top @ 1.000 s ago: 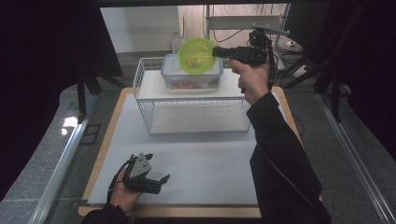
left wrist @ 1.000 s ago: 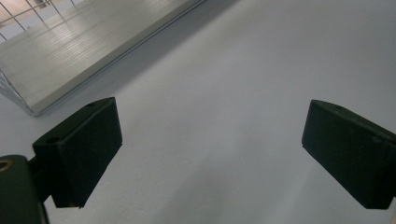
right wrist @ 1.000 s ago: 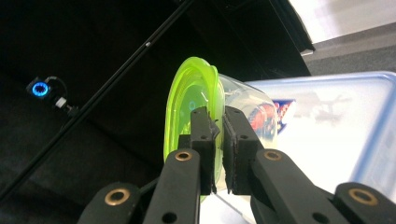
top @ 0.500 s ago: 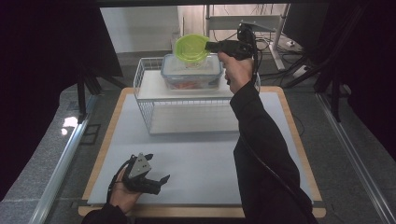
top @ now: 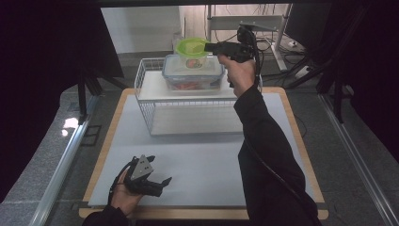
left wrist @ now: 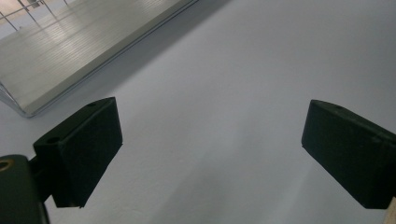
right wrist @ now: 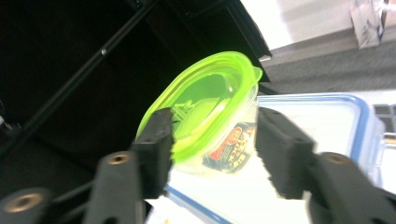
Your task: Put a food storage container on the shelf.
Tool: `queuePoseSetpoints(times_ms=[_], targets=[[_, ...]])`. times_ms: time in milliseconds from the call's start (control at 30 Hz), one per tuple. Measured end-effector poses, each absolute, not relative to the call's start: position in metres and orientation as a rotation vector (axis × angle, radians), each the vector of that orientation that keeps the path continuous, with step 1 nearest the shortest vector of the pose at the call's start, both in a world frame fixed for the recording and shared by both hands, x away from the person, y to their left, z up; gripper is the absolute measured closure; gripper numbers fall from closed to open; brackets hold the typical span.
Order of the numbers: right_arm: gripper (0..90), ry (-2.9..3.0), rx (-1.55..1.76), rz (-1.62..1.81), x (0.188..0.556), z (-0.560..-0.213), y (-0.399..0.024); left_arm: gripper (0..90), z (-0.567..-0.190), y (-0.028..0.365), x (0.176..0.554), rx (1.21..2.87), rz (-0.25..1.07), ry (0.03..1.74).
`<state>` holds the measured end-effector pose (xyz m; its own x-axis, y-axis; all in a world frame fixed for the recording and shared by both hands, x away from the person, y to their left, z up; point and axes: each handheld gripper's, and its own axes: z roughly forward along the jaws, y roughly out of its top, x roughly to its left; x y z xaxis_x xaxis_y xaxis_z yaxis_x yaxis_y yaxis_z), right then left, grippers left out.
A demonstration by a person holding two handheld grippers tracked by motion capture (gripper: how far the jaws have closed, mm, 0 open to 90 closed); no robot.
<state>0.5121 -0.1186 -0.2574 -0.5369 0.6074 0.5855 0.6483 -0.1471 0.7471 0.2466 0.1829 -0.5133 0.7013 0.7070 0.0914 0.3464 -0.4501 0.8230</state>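
Note:
A small clear container with a bright green lid (top: 192,47) (right wrist: 205,107) rests tilted on top of a clear box with a blue-rimmed lid (top: 193,73) (right wrist: 327,121). That box stands on the upper shelf of a white wire rack (top: 155,101). My right gripper (top: 208,47) (right wrist: 212,149) is held level at the green lid's right edge. Its jaws have just been opening and now stand either side of the container's rim, the right pad clearly off it. My left gripper (top: 160,181) (left wrist: 210,154) lies open on the white mat near the front left, with nothing between its fingers.
The rack's lower shelf (left wrist: 70,51) is a pale board. The white mat (top: 207,160) lies on a wooden-edged table. Dark curtains and metal frame rails flank the table; shelving and cables stand behind it.
My right hand carried the green-lidded container leftward and set it down on the blue-lidded box, and its jaws have spread apart. The left hand has stayed put.

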Motion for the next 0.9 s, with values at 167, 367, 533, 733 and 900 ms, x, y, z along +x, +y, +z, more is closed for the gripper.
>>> queuePoseSetpoints(times_ms=[167, 367, 533, 733, 900], targets=[[30.4, -2.202, -1.406, -1.820, 0.492, -0.259, -0.129, 4.9, -0.513, 0.183, 0.246, 2.067, 0.551, 0.805], [19.4, -2.473, -1.251, -1.818, 0.449, -0.289, -0.147, 4.3, -0.513, 0.184, 0.247, 2.047, 0.536, 0.812], [13.1, -2.554, -1.176, -1.817, 0.413, -0.326, -0.167, 4.0, -0.513, 0.184, 0.248, 2.050, 0.529, 0.813], [8.0, -2.631, -1.152, -1.776, 0.379, -0.375, -0.189, 3.7, -0.514, 0.184, 0.248, 2.045, 0.521, 0.820], [5.5, -2.719, -1.145, -1.714, 0.359, -0.411, -0.201, 3.4, -0.514, 0.184, 0.248, 2.042, 0.521, 0.823]])
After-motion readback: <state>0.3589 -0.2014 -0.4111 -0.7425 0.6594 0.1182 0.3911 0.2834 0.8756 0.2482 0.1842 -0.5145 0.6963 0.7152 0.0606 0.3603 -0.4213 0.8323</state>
